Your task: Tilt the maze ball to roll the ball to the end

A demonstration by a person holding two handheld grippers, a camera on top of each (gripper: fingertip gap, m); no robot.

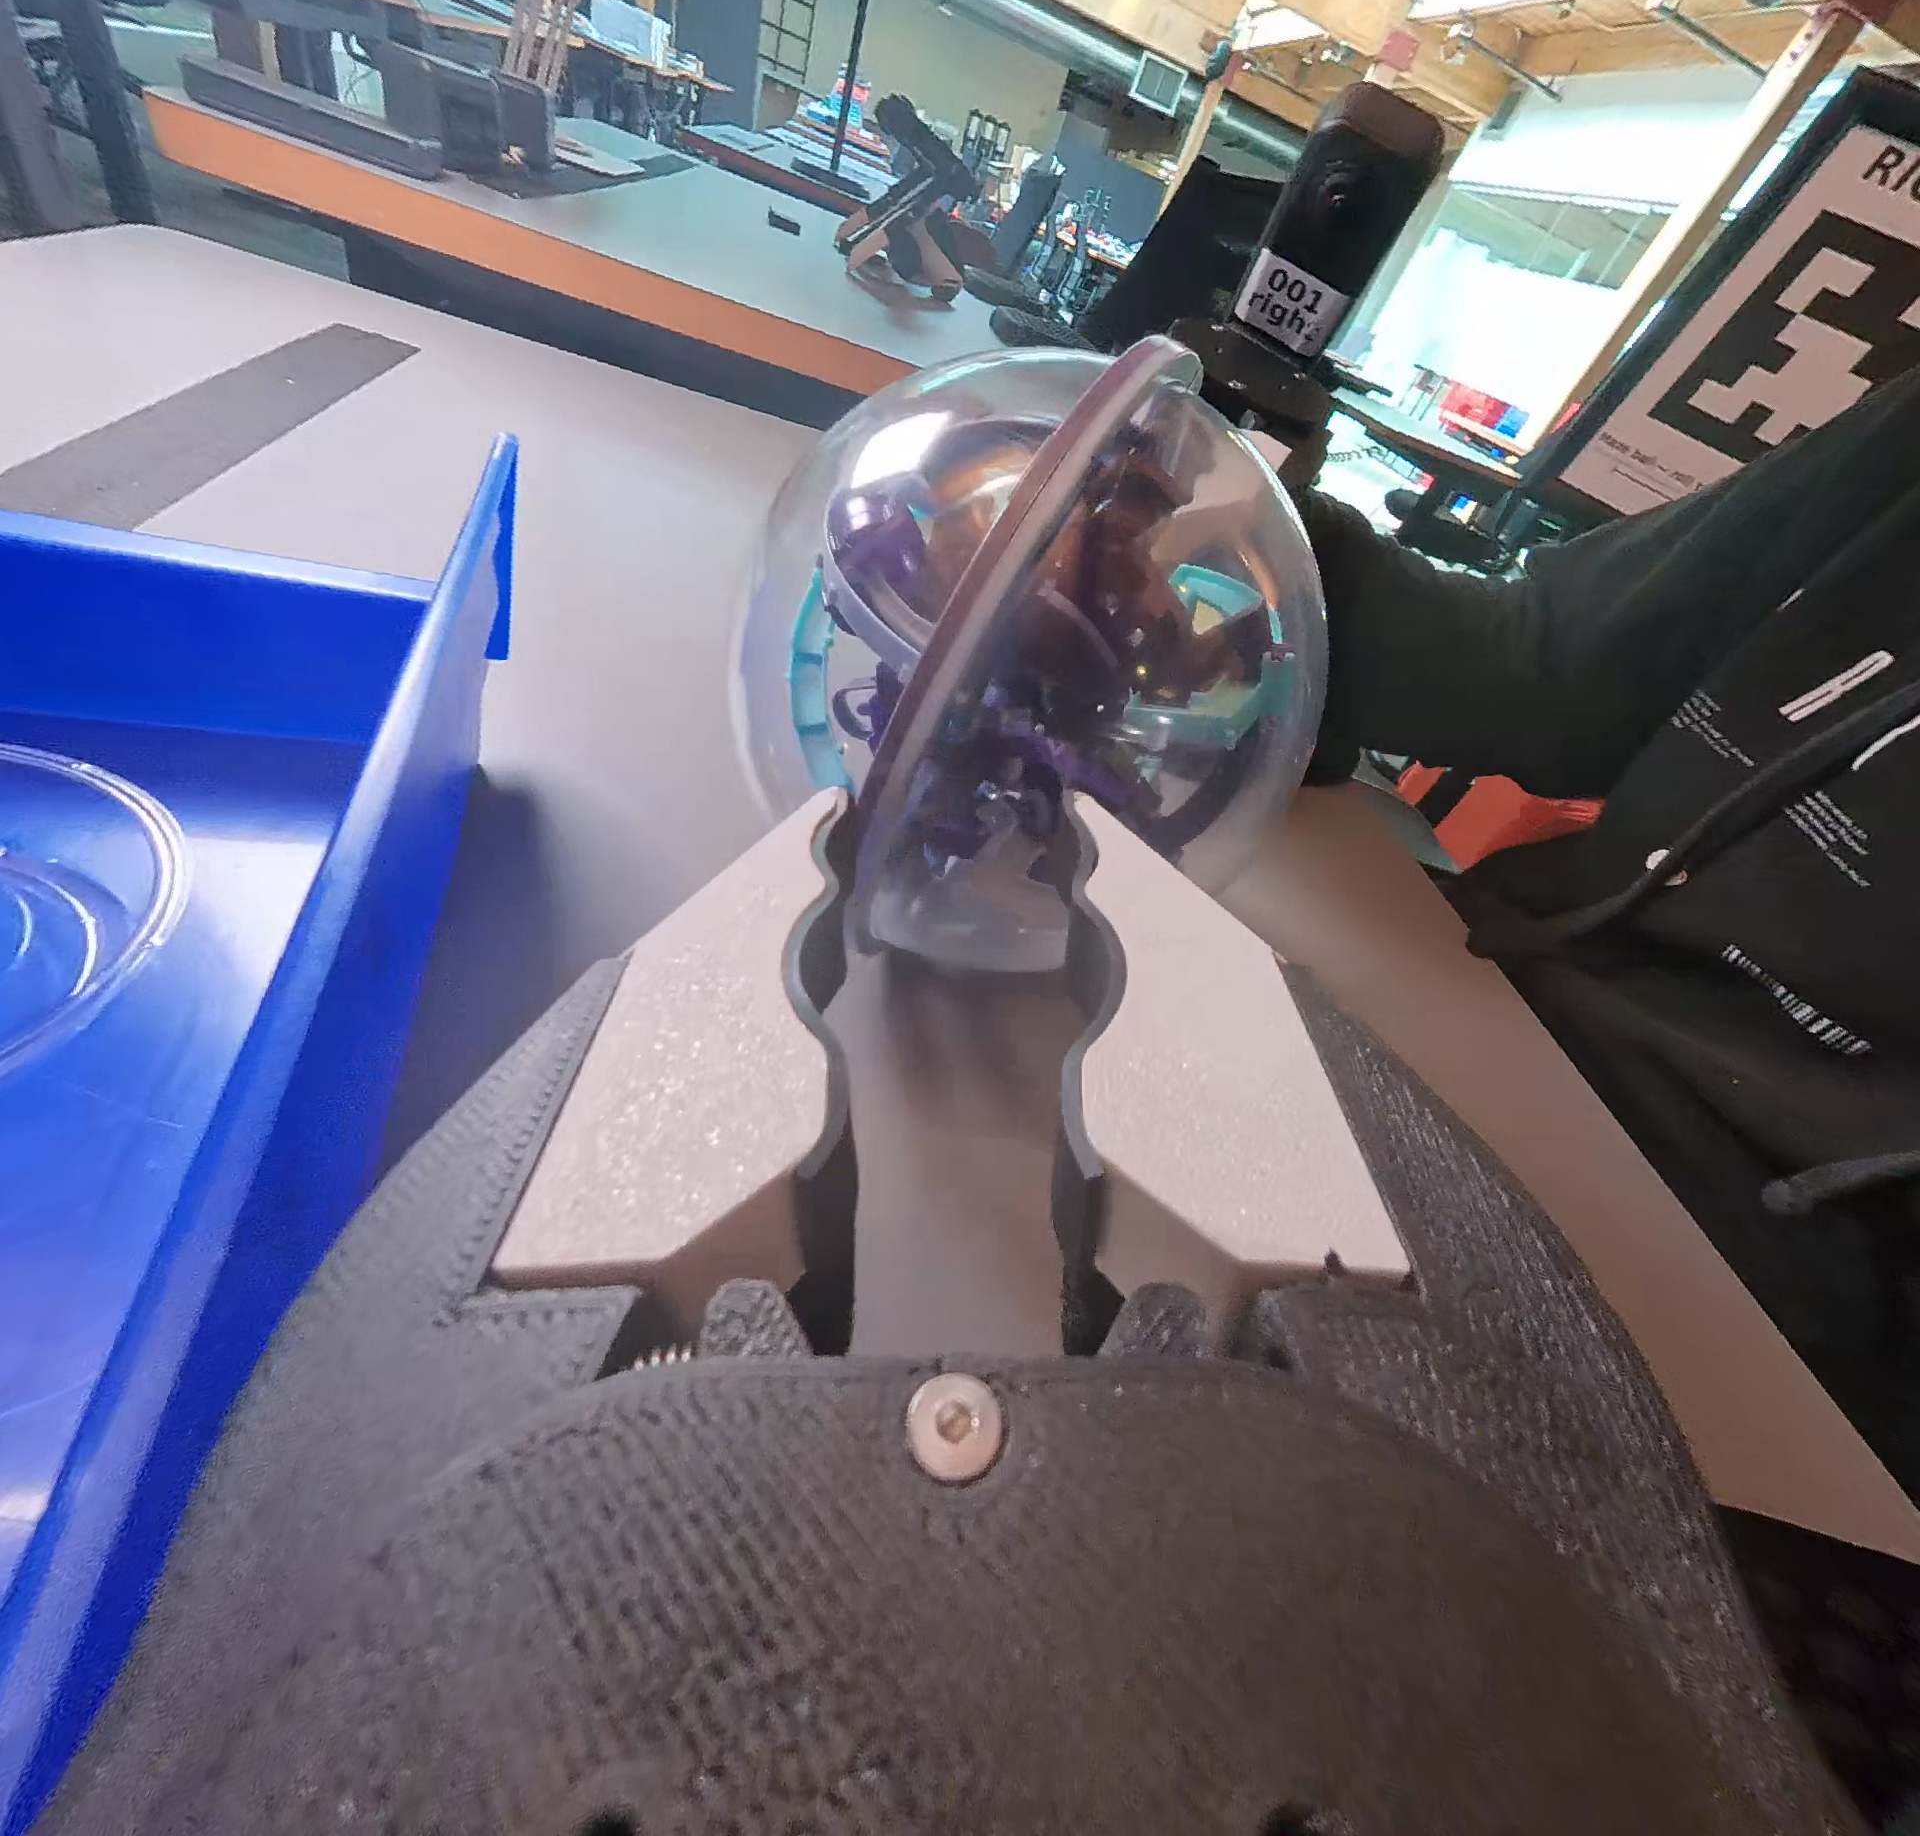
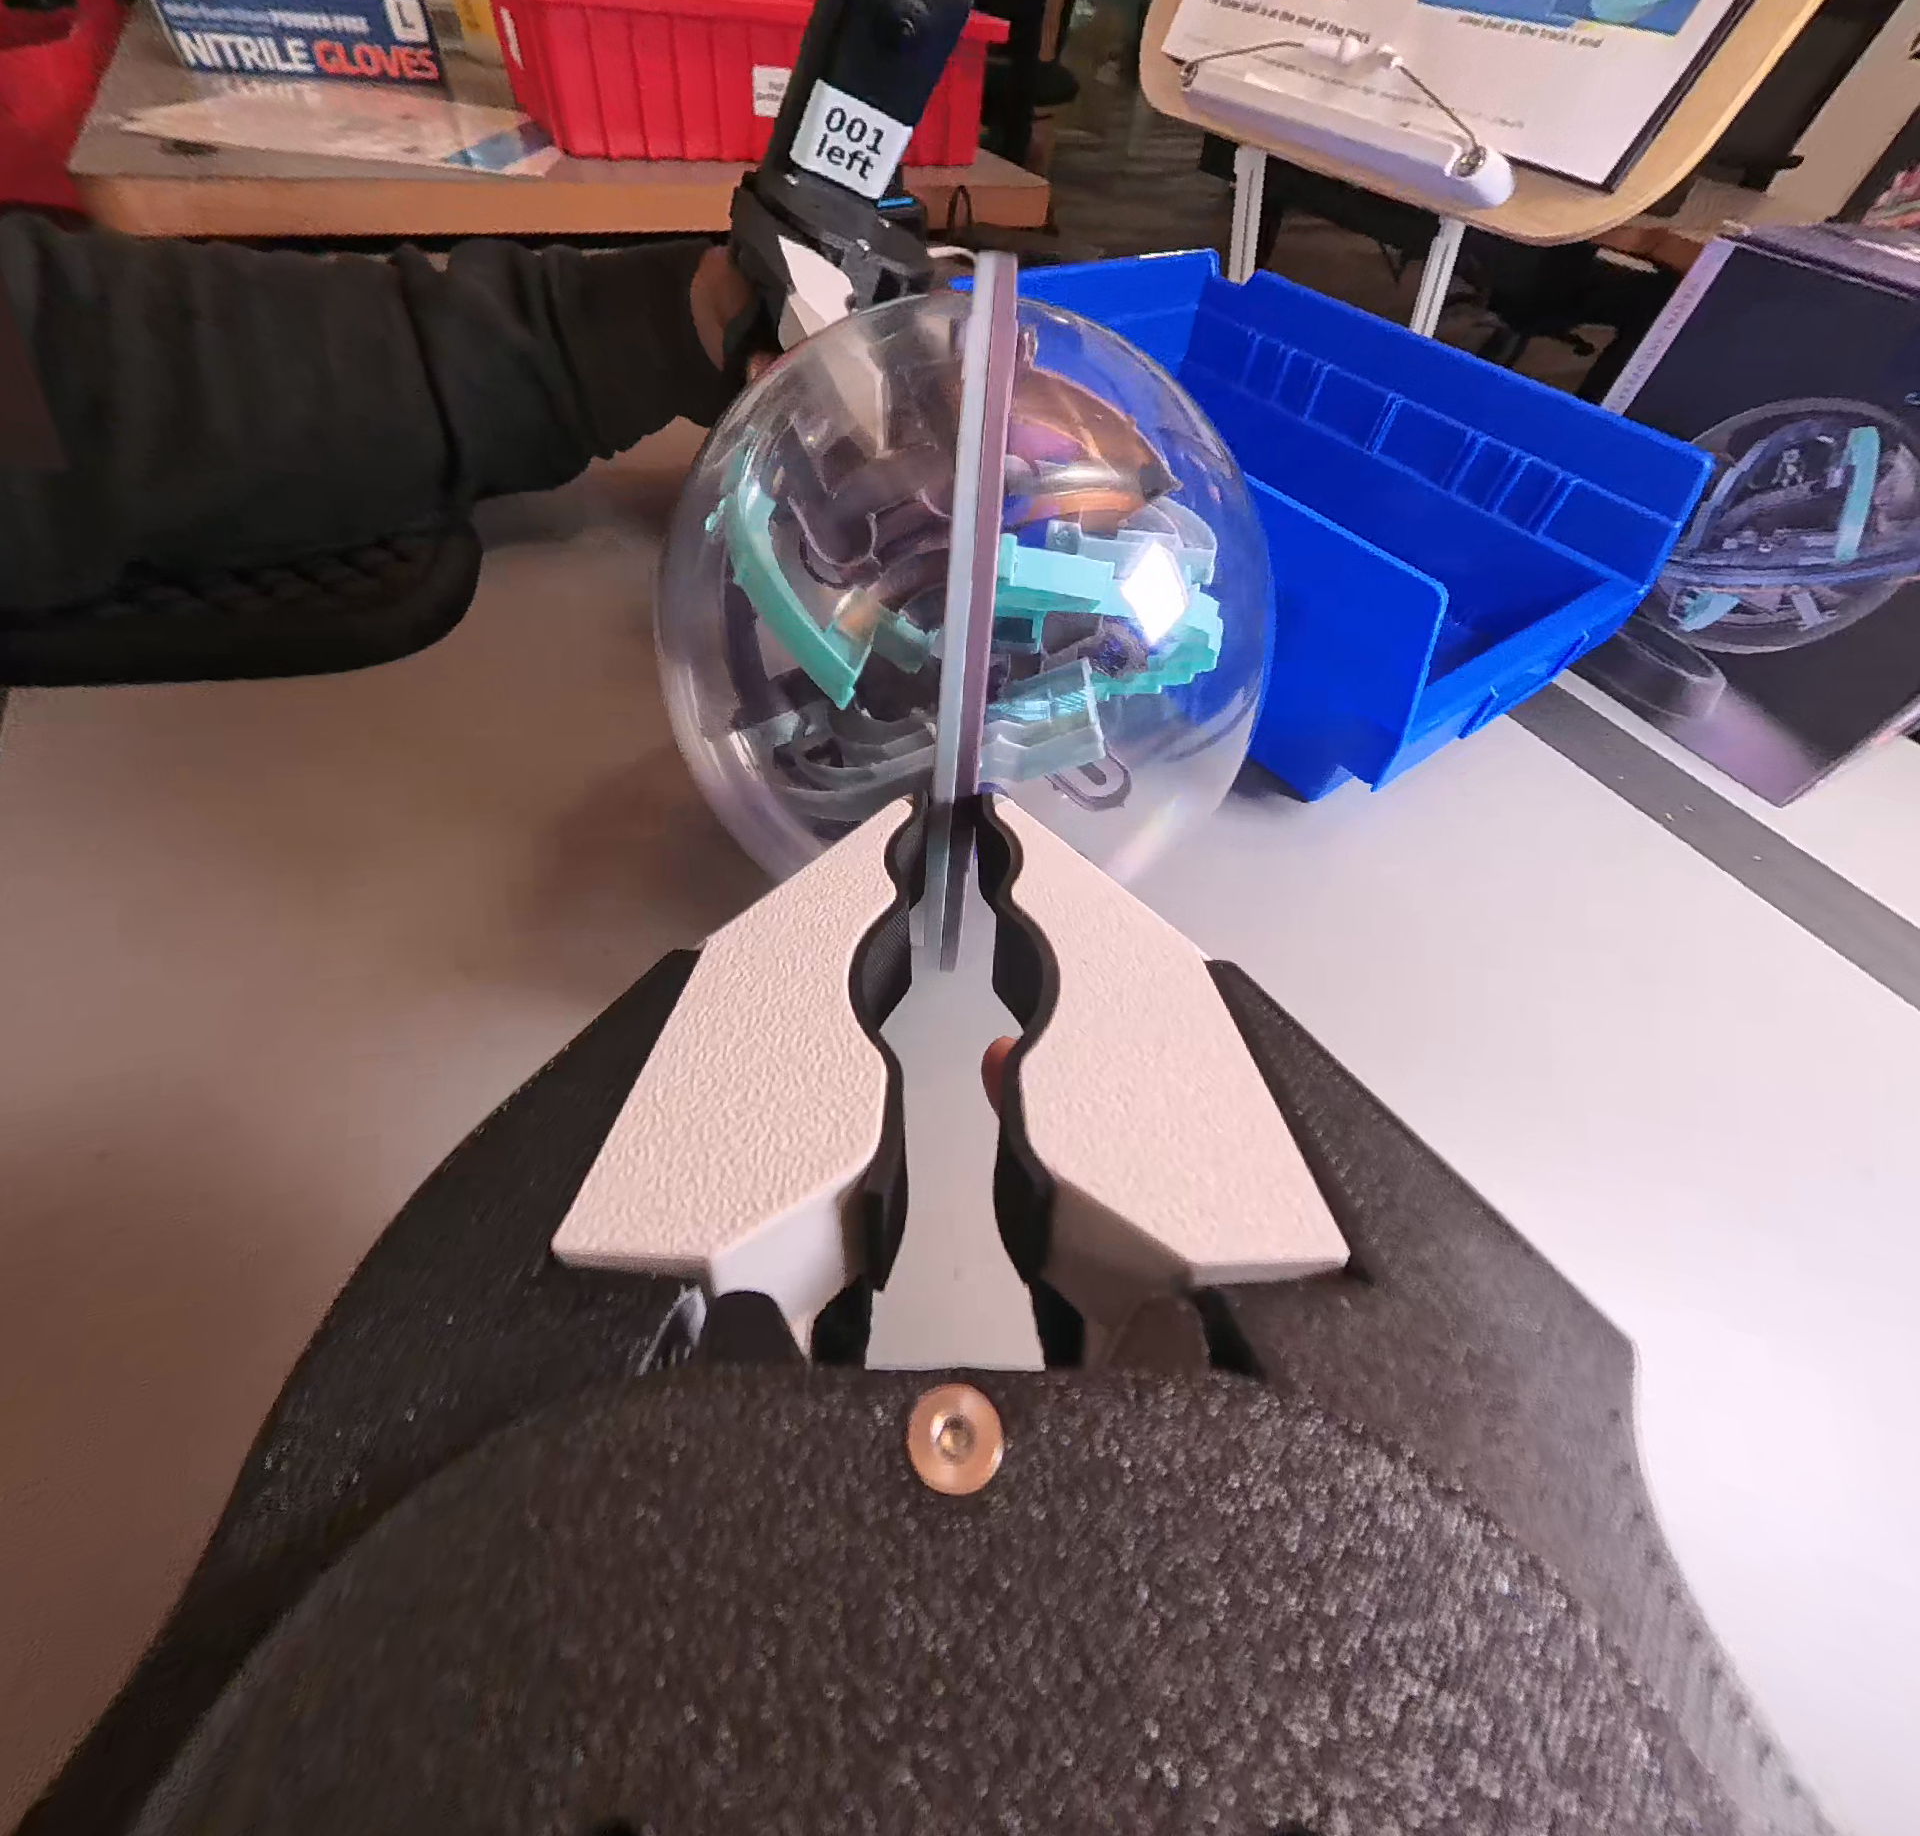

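Grey table (image 2: 1455,1059) under fingers, blue bin (image 2: 1455,498) beyond; workshop behind. Both grippers, left (image 1: 961,856) & right (image 2: 951,851), clamp maze ball (image 2: 961,560); inner ball hidden.

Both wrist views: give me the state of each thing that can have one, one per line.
Maze ball: lifted off the table, rim ring near upright, held from two sides.
Right claw: shut on the ball's rim ring.
Left claw: closed around the ball's lower edge, part of the shell between its fingers.
Blue bin: open, on the table, beside the ball.
Clear dish: lying in the blue bin.
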